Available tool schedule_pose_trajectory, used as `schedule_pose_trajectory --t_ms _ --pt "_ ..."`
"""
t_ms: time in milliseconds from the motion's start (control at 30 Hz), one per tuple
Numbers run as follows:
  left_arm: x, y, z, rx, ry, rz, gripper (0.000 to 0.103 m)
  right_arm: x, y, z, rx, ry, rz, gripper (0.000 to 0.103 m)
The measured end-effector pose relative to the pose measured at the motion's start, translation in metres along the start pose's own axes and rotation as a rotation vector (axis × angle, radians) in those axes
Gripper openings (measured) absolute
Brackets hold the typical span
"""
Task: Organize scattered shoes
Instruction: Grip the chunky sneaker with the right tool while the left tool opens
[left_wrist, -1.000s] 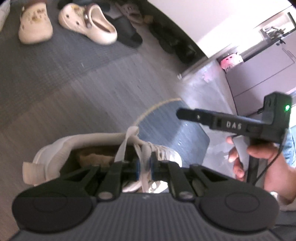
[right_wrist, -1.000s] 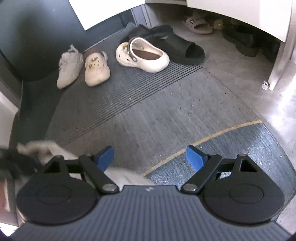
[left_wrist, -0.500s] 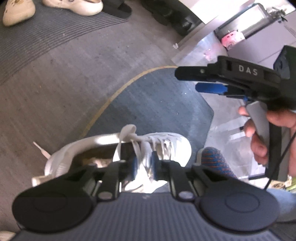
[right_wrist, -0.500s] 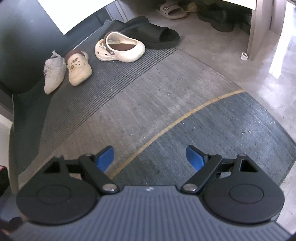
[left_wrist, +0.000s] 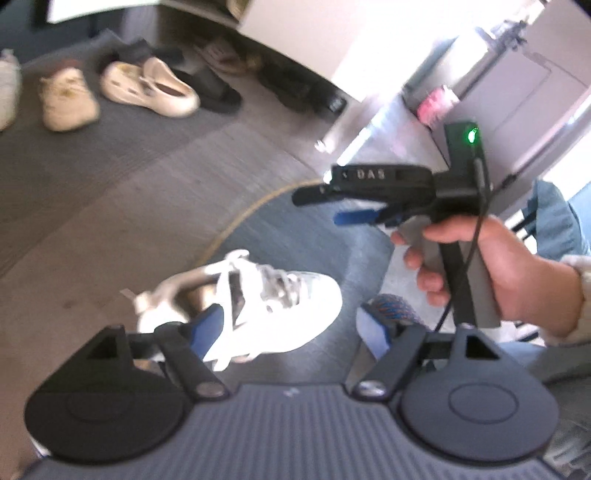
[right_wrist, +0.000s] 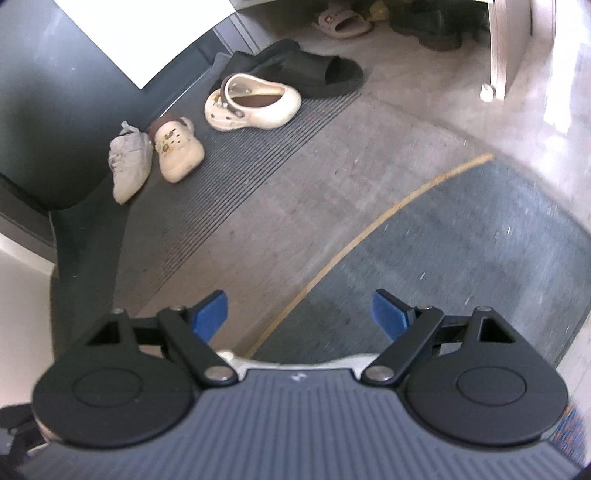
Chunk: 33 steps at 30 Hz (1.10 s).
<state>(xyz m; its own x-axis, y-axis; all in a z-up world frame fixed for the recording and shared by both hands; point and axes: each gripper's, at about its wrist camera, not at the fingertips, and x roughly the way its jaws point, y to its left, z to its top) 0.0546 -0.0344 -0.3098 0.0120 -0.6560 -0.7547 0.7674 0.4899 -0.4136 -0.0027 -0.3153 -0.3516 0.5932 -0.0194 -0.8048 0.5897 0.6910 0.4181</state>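
Now our left claw (left_wrist: 291, 326) has just been opening, its jaws standing apart around but off the white lace-up sneaker (left_wrist: 266, 306) set down below on the dark mat (left_wrist: 317, 236), while our right claw (right_wrist: 301, 314) gapes empty, ready for another shoe.

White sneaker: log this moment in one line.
left gripper: just opened, off white sneaker | sneaker: on dark mat | right gripper: open, empty

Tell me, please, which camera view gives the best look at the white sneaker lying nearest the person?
The left wrist view shows it best: the white sneaker lies on the dark mat, laces and opening visible, though blurred. The right wrist view shows only a pale sliver of it at the camera housing's edge.
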Motion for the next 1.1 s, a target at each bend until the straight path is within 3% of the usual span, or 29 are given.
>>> schedule_pose_trajectory --t_ms 100,267,367,433,533,667,700,800,1000,1100 --pt "-0.027 0.013 -0.015 -0.098 -0.046 0.027 0.082 0.000 0.011 -0.012 0.025 0.032 0.003 0.087" --pt "-0.047 0.039 -0.027 -0.214 -0.096 0.074 0.084 0.005 0.026 -0.043 0.187 0.174 0.043 0.087" --pt "-0.056 0.046 -0.031 -0.236 -0.094 0.077 0.084 0.012 0.042 -0.067 0.196 0.249 0.007 0.087" --pt "-0.060 0.049 -0.034 -0.247 -0.100 0.085 0.084 0.027 0.048 -0.088 0.302 0.341 -0.029 0.087" --pt "-0.073 0.051 -0.040 -0.238 -0.127 0.088 0.084 0.045 0.054 -0.107 0.433 0.398 -0.027 0.087" --pt "-0.076 0.051 -0.038 -0.228 -0.153 0.088 0.084 0.057 0.060 -0.117 0.476 0.307 -0.044 0.086" --pt "-0.078 0.050 -0.038 -0.226 -0.155 0.083 0.084 0.059 0.059 -0.120 0.499 0.293 -0.044 0.082" --pt "-0.081 0.049 -0.037 -0.225 -0.173 0.079 0.084 0.053 0.060 -0.123 0.477 0.169 -0.038 0.080" --pt "-0.082 0.054 -0.038 -0.243 -0.185 0.075 0.084 0.055 0.052 -0.129 0.527 0.195 -0.058 0.080" --pt "-0.082 0.054 -0.039 -0.242 -0.190 0.069 0.083 0.062 0.057 -0.127 0.460 0.122 -0.098 0.083"
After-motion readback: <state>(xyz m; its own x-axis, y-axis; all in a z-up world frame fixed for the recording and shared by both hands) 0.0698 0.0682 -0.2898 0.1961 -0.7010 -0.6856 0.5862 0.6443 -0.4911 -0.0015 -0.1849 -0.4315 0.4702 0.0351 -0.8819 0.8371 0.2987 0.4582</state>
